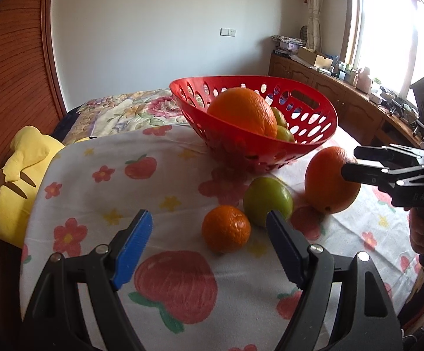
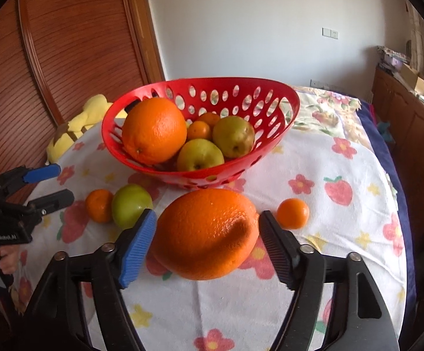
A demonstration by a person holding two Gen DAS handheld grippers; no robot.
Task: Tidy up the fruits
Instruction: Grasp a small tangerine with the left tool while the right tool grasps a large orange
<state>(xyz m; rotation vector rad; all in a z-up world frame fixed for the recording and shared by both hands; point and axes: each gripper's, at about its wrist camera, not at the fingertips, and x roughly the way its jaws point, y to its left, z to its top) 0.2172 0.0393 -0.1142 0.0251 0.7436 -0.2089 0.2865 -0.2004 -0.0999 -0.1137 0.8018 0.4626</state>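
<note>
Large orange sits between right tool pads

We identify the setting as a bedroom in a home. Indicators: a bed with a floral quilt, a yellow plush toy lying beside it, a wooden louvred wardrobe door, low wooden cabinets carrying household clutter below a curtained window, and a wall switch plate on a plain white wall.

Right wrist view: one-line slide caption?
Open right tongs straddle a large orange before the red fruit basket.
</note>
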